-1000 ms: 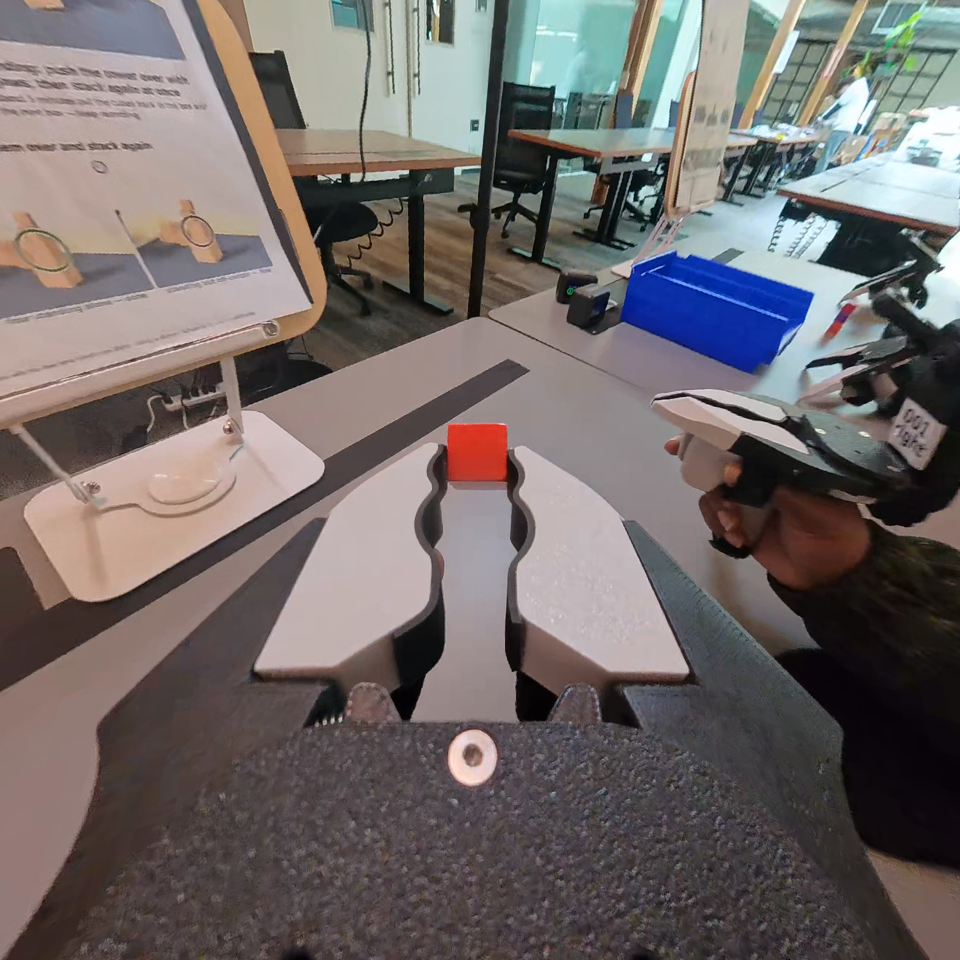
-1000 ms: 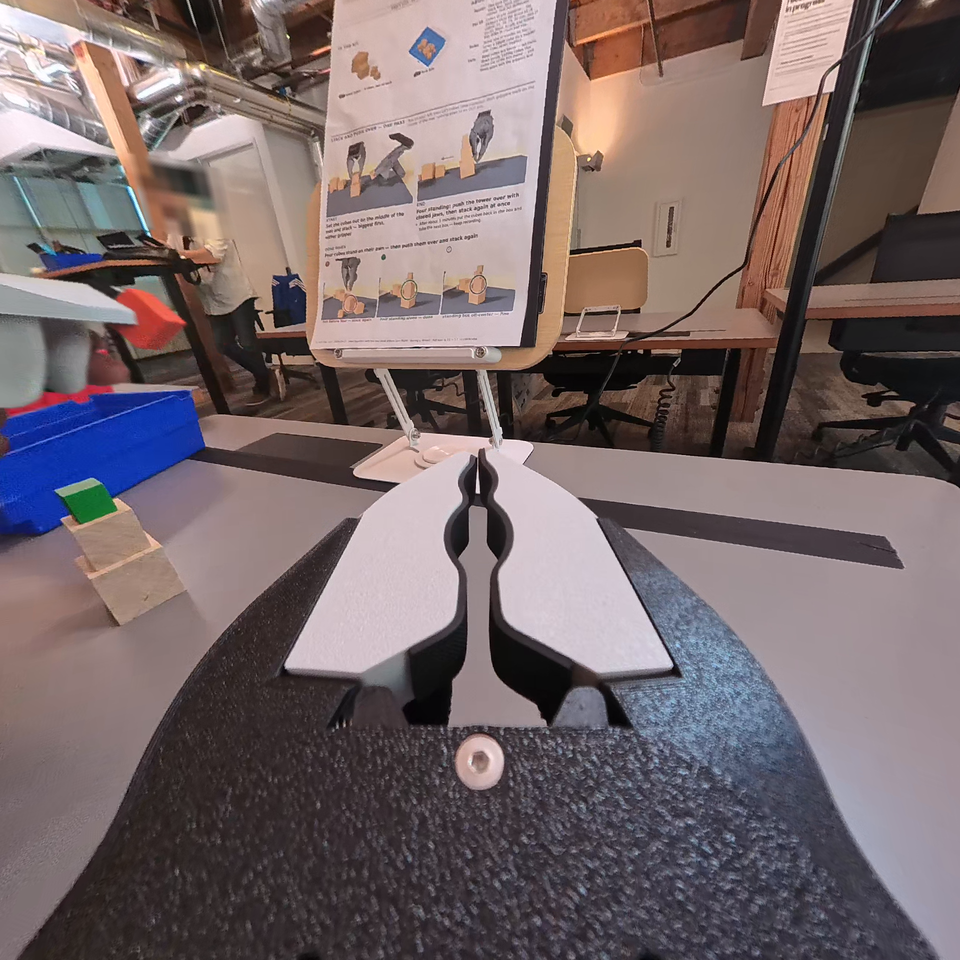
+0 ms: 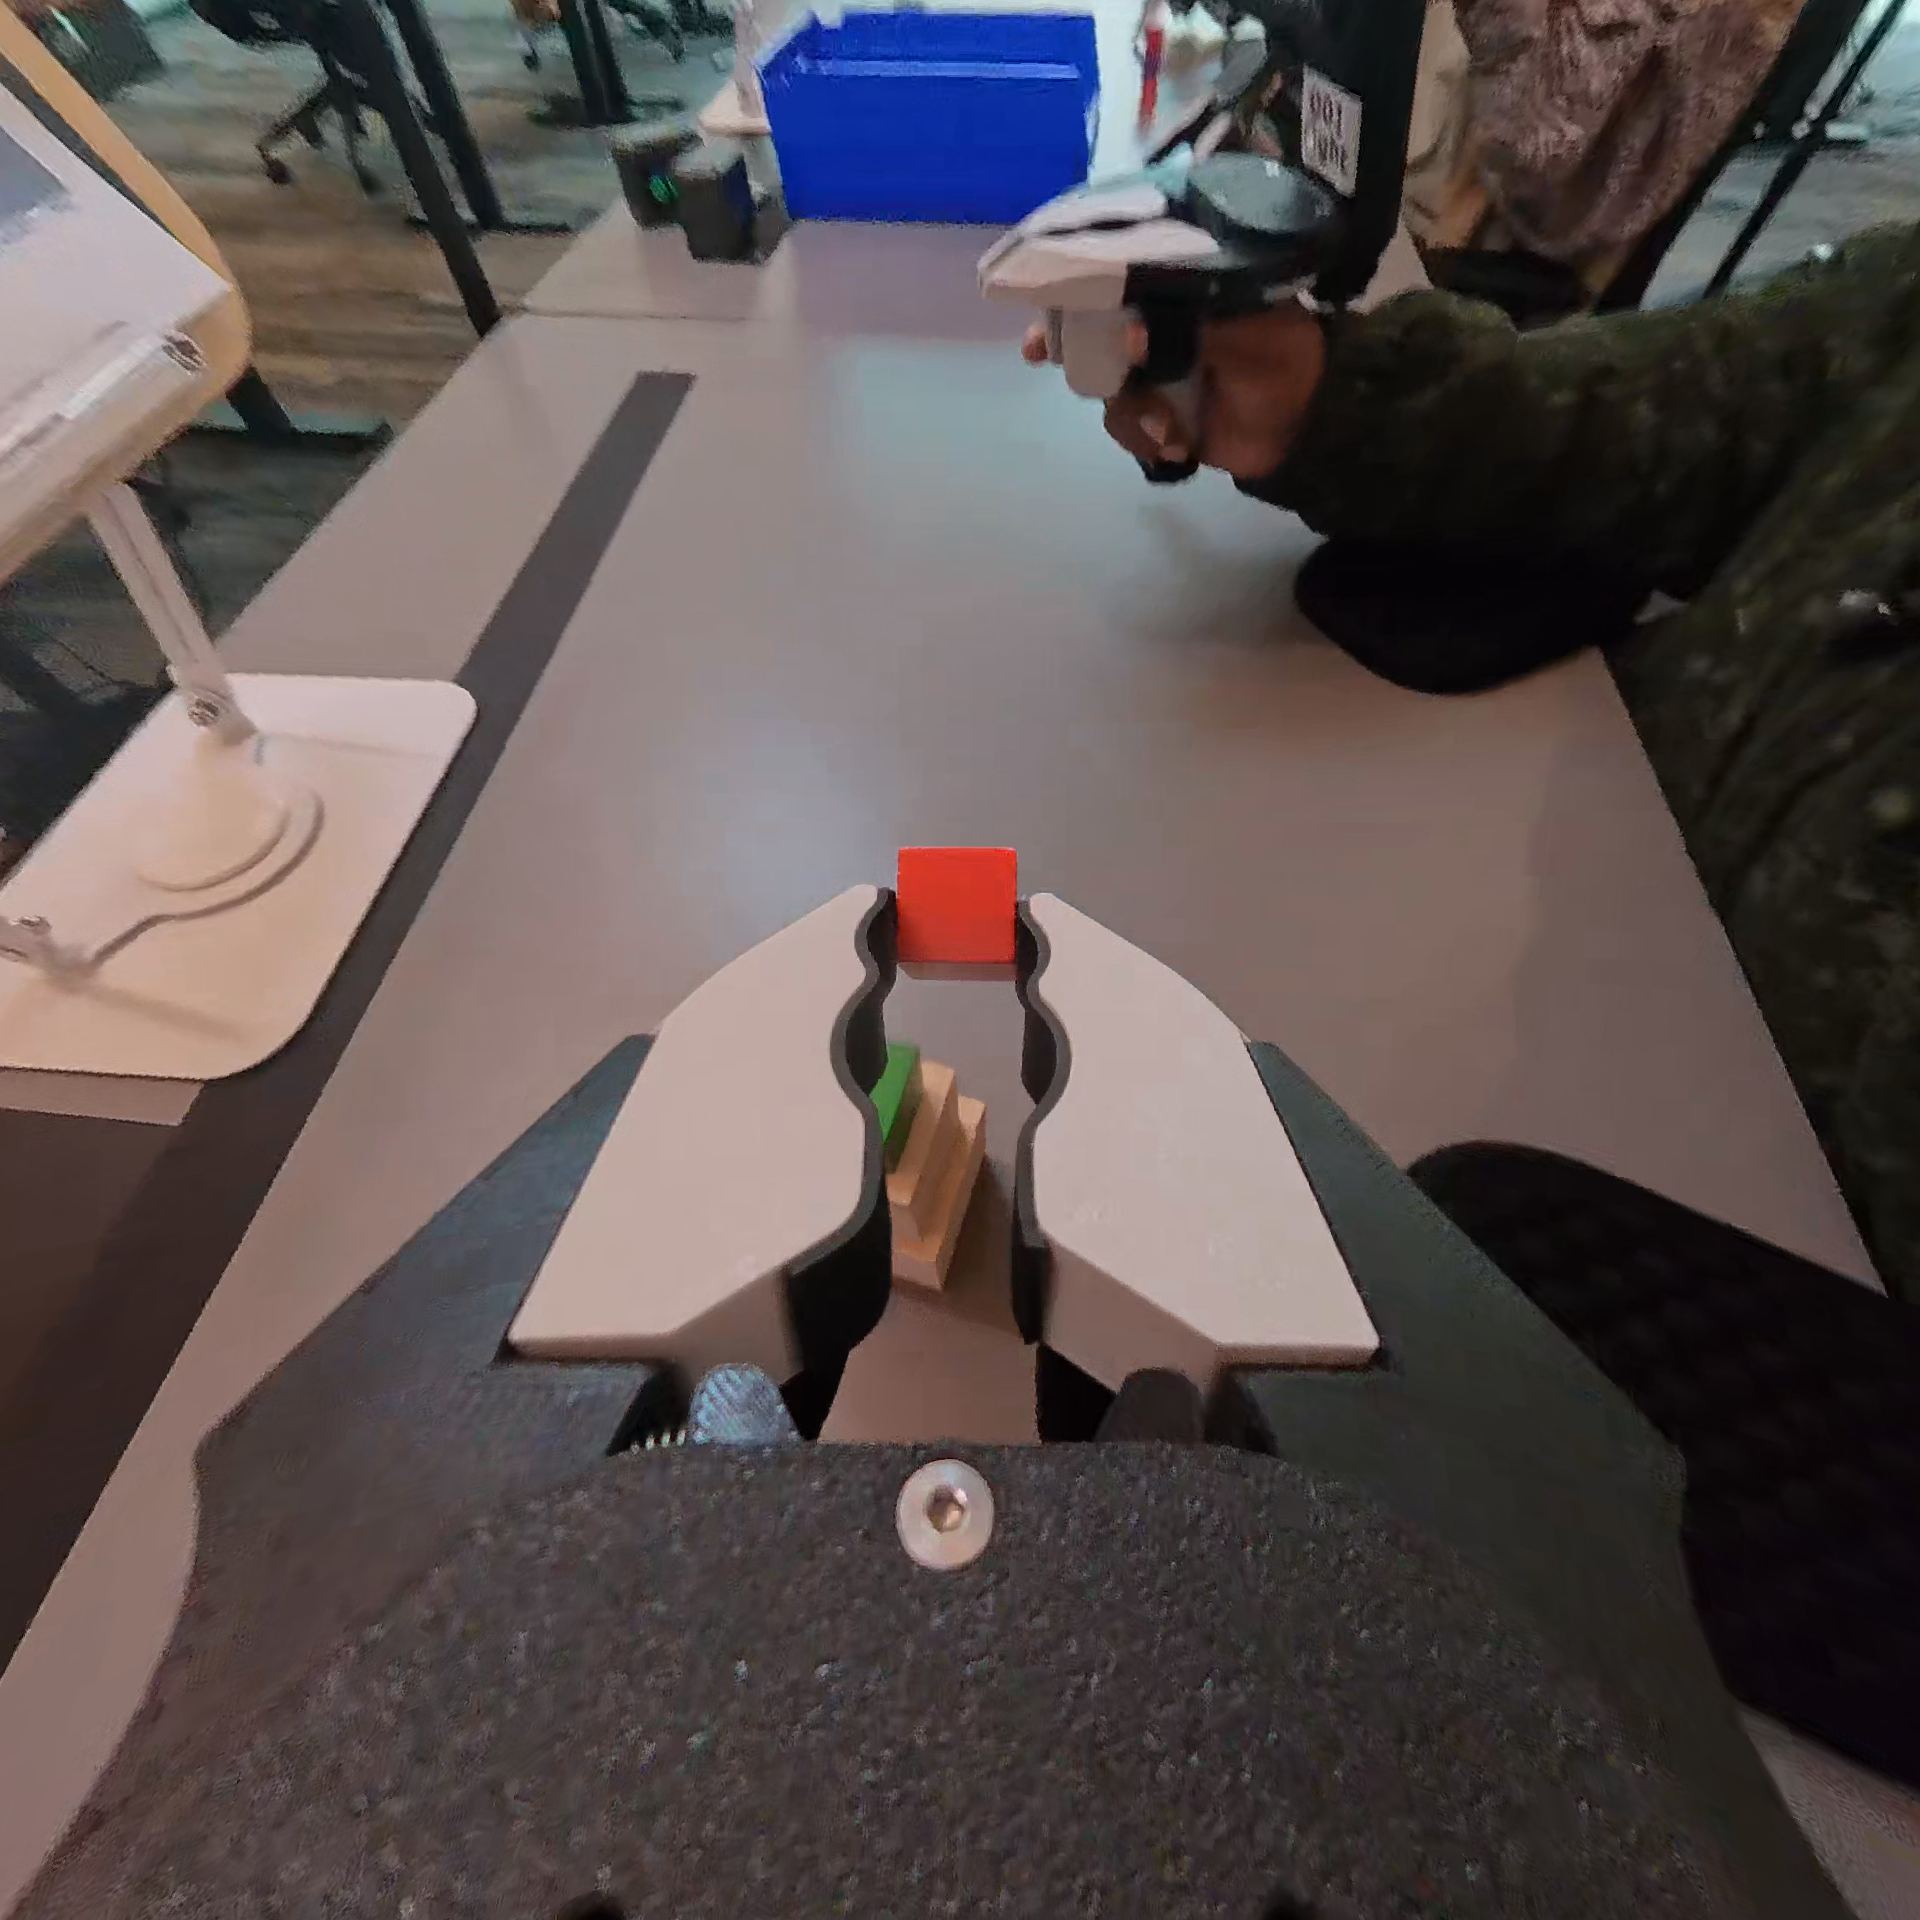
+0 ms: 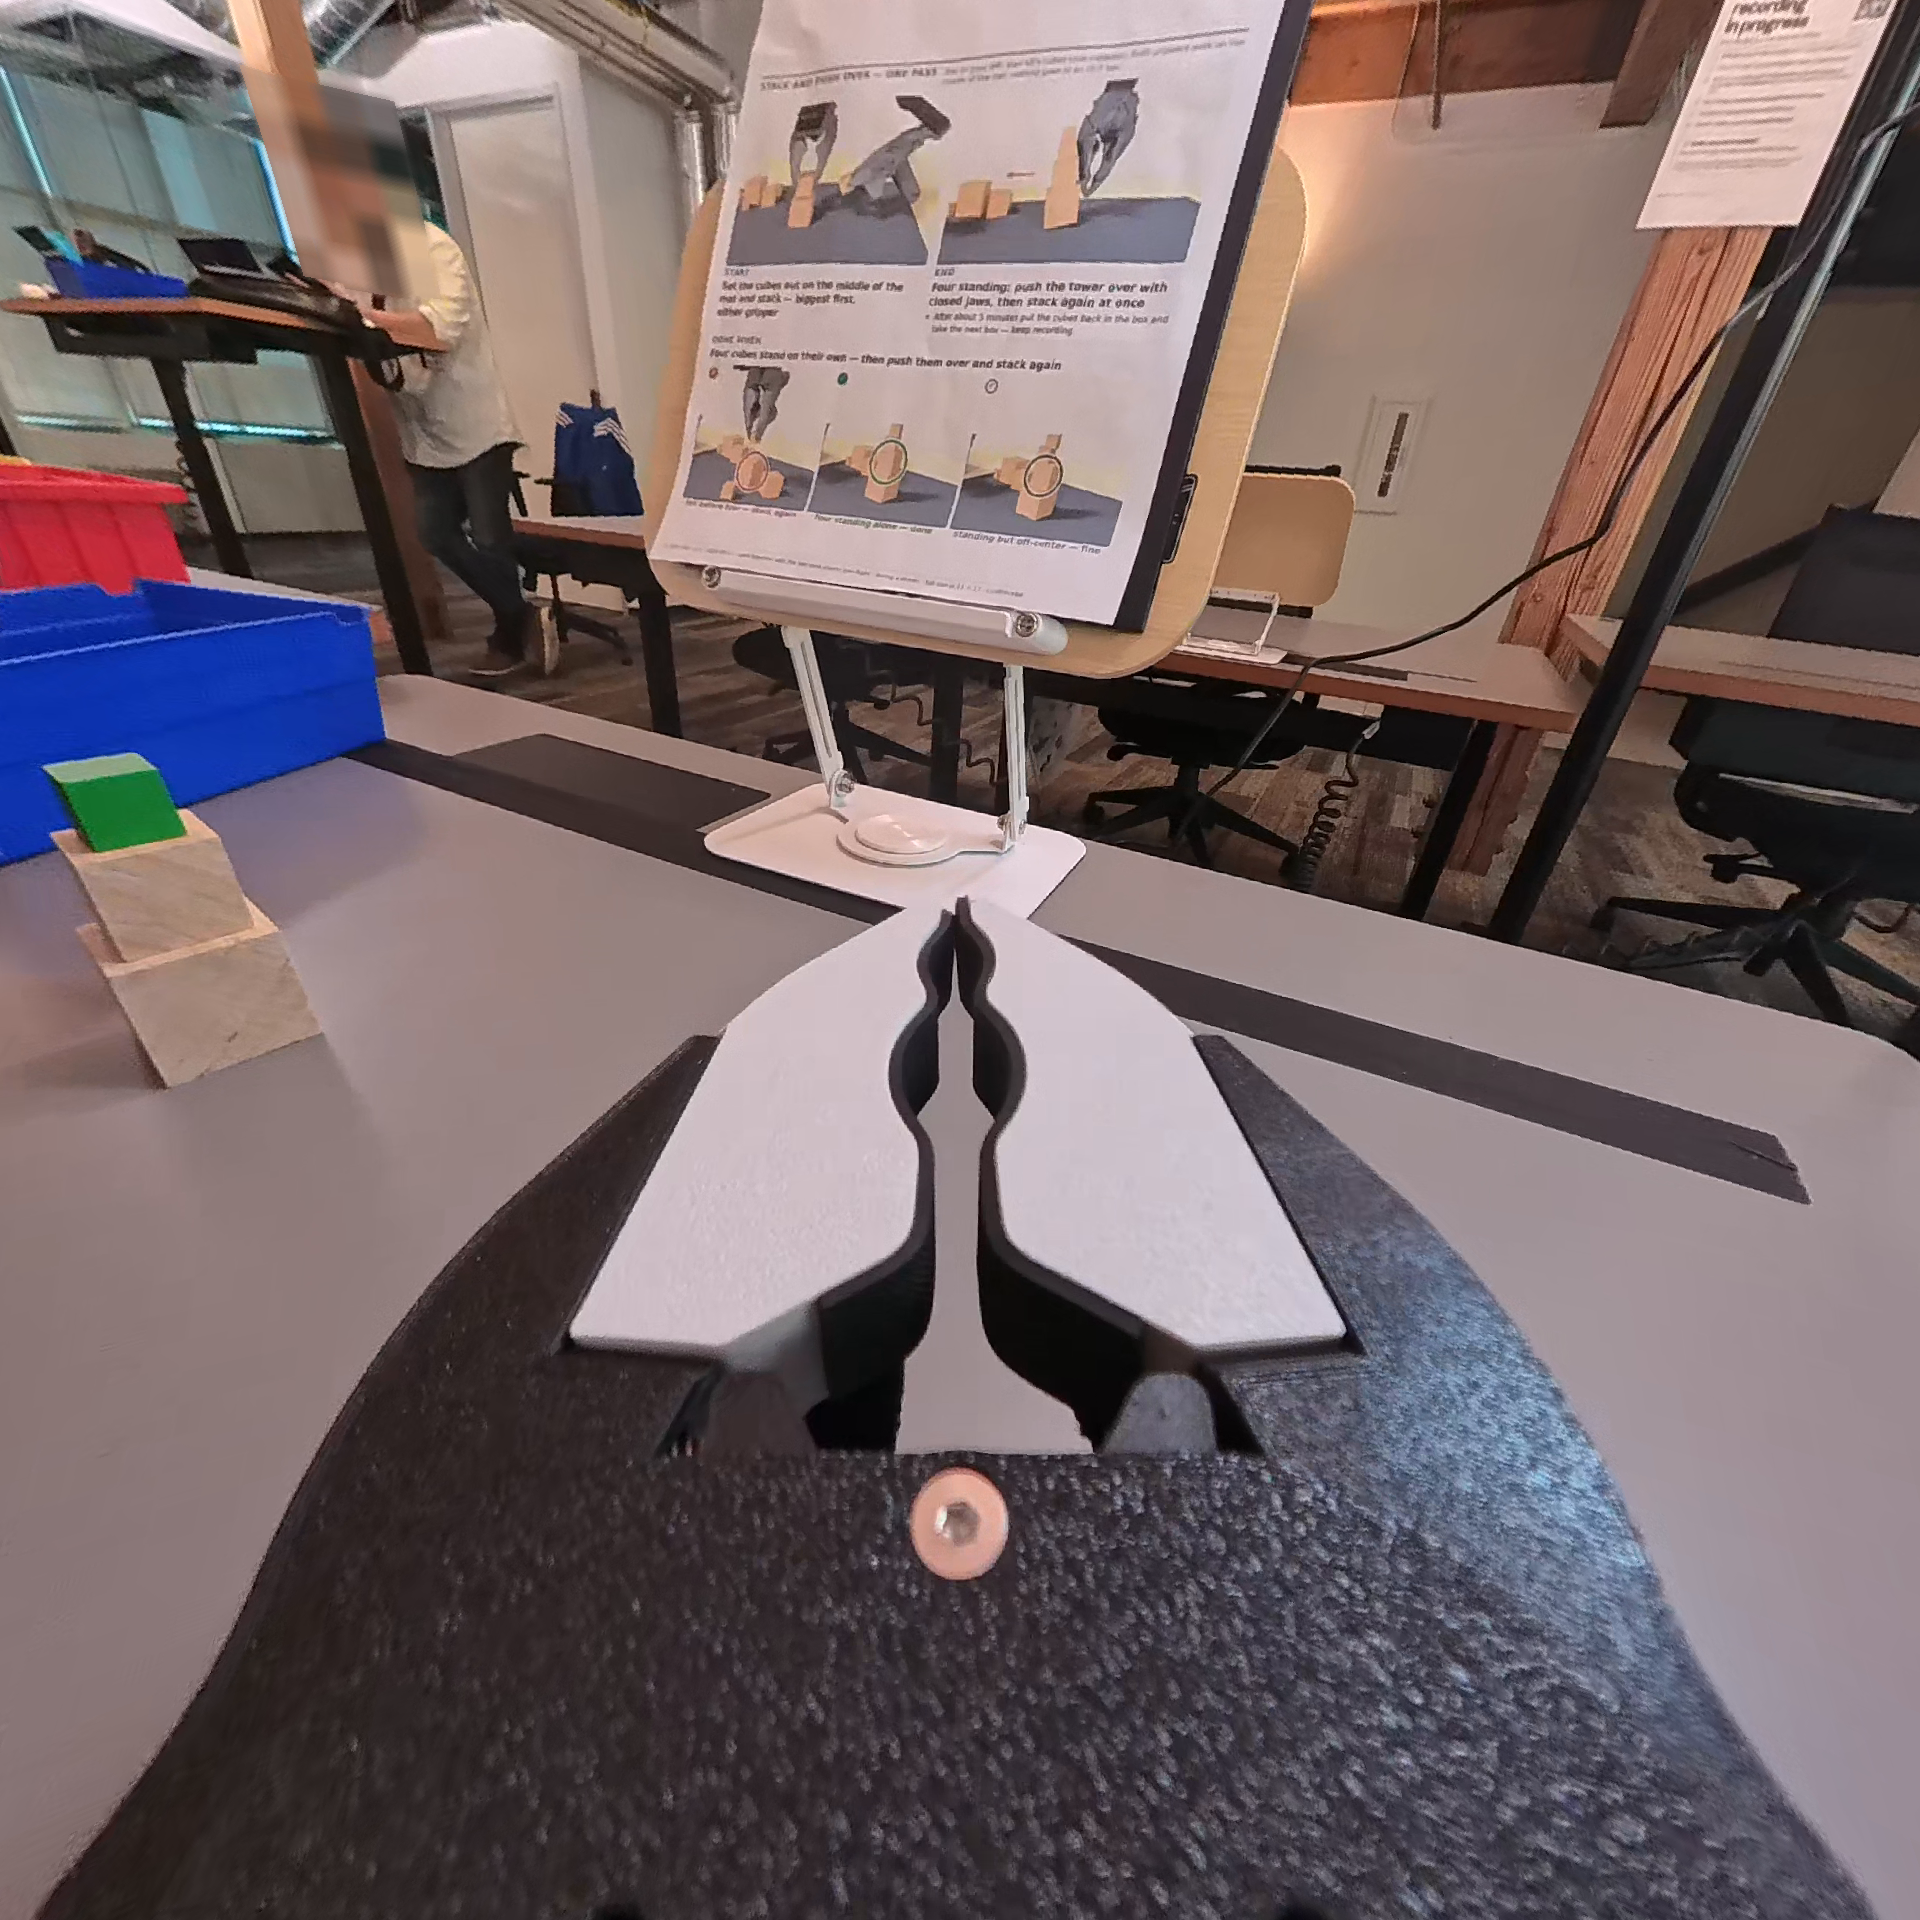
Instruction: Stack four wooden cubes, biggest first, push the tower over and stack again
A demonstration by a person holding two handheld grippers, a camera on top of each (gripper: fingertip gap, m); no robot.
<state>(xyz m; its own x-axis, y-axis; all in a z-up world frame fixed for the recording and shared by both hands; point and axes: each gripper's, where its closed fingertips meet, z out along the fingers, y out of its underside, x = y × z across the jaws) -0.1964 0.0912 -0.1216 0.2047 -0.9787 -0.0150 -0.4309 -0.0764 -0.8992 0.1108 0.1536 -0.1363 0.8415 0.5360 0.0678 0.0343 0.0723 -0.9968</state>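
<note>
Taking the stack (image 4: 171,914) as the landmark: two wooden blocks, the smaller on the bigger, green cube (image 4: 112,798) on top, standing on the grey table (image 4: 520,1039). Behind it, a blue bin (image 4: 187,686). Above it hangs the left gripper (image 3: 956,920), red cube (image 3: 956,904) pinched at the fingertips, both pads tight on its sides, stack showing through the gap below. Right of the stack, the document stand (image 4: 894,847) sits on a black strip. Further right, well apart, the right gripper (image 4: 961,920), held in a hand (image 3: 1226,400), is clamped fully together on nothing.
</note>
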